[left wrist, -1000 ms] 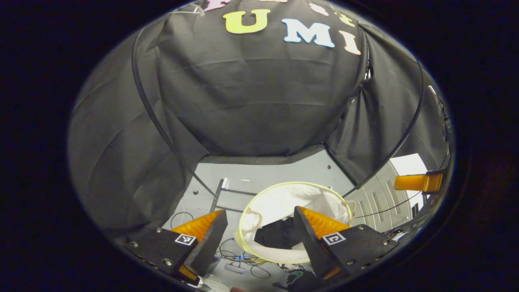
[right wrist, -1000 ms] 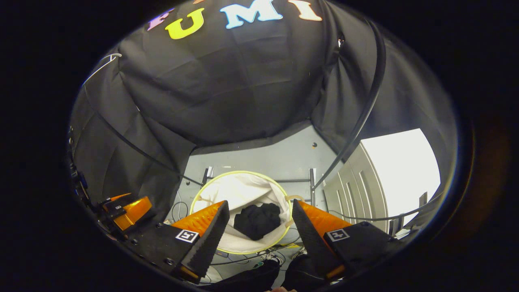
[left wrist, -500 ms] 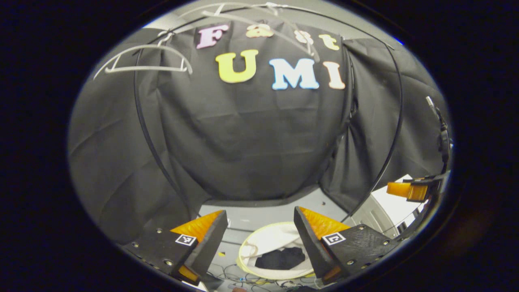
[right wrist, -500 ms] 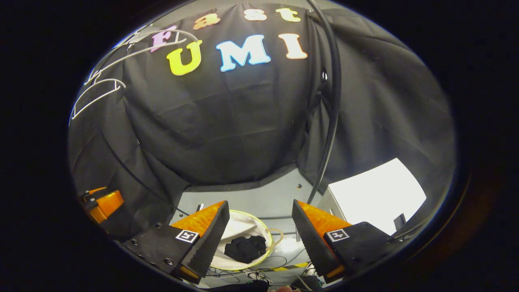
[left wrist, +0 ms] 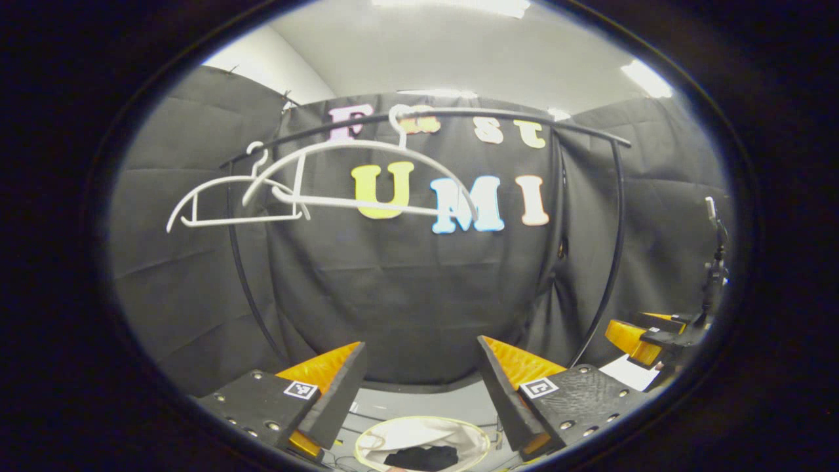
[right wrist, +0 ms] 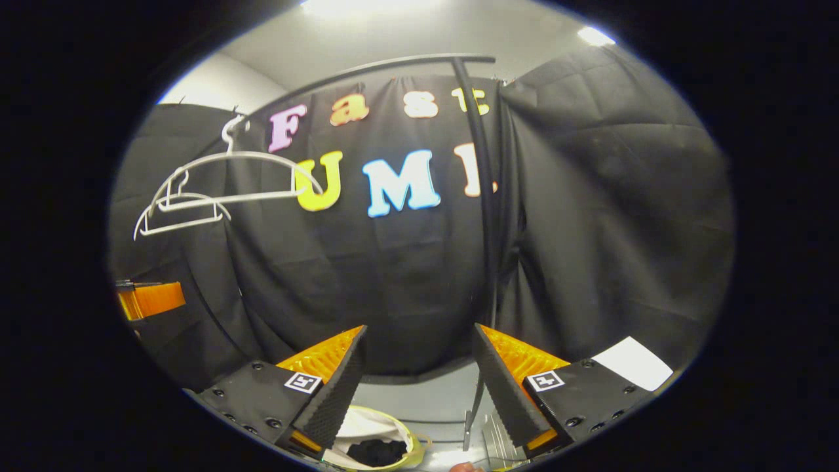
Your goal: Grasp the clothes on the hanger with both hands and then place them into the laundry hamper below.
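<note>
We hold the left tool (left wrist: 419, 387) and right tool (right wrist: 418, 383) wide apart, gripping nothing. Below, the dark clothes (left wrist: 421, 457) lie in the hamper (left wrist: 452, 434); beyond, bare hangers (left wrist: 298, 187) hang on the rail (left wrist: 459, 115). Raising the tools further risks snagging a hanger.

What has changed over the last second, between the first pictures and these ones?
Both the left hand-held gripper and the right hand-held gripper tilted upward, from looking down into the laundry hamper to facing the two bare white hangers on the rail. Unchanged: both stay open and empty, and the dark clothes still lie in the hamper.
</note>
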The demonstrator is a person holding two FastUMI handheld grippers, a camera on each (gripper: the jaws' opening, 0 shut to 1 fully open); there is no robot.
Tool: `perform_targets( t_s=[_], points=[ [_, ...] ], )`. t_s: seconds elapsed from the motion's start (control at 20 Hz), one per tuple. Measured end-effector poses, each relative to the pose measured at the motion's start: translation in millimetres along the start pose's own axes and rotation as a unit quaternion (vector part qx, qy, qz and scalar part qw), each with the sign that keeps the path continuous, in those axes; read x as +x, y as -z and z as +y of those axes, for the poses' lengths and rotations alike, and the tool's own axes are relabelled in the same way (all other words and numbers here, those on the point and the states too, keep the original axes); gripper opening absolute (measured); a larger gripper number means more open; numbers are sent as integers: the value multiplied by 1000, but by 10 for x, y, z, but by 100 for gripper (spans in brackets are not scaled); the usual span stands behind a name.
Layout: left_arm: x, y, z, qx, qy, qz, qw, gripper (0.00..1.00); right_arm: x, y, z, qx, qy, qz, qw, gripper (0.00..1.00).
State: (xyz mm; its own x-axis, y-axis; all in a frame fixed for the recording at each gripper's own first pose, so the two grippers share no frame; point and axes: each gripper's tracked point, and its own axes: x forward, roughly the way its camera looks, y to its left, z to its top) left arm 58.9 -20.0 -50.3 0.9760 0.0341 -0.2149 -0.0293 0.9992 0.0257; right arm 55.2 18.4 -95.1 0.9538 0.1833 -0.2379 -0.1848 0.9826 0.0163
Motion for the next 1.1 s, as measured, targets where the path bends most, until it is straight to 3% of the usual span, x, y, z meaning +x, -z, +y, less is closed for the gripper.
perform_targets(
  t_s=[0.05, 0.35, 0.6, 0.65, 0.8, 0.85, 1.0, 1.05, 1.1],
  points=[
    [-50, -123, -41, -2, -6, -5, 1000, 95, -7, -106, -79, 4, -1, -6, 1000, 93],
    [-647, -889, -177, -59, -61, -87, 993, 95, 25, -658, -361, 21, -29, -55, 998, 93],
    [-1088, -1346, -137, -31, -65, -148, 986, 95, -165, -1107, -384, 31, -42, -121, 991, 92],
    [-1138, -1361, -147, -31, -60, -150, 986, 95, -177, -1193, -376, 36, -40, -133, 990, 100],
    [-1155, -1332, -177, -40, -36, -160, 986, 95, -270, -1319, -253, 50, -40, -157, 986, 98],
    [-1164, -1319, -157, -42, -33, -160, 986, 95, -295, -1281, -216, 47, -41, -154, 986, 92],
    [-1296, -1199, -56, -31, -34, -155, 987, 95, -347, -1144, -133, 21, -36, -140, 989, 92],
    [-1326, -1159, -36, -26, -31, -153, 987, 95, -344, -1079, -89, 13, -35, -132, 991, 98],
    [-1361, -1085, -2, -22, -28, -149, 988, 95, -341, -1030, -33, 7, -35, -123, 992, 92]
  ],
)
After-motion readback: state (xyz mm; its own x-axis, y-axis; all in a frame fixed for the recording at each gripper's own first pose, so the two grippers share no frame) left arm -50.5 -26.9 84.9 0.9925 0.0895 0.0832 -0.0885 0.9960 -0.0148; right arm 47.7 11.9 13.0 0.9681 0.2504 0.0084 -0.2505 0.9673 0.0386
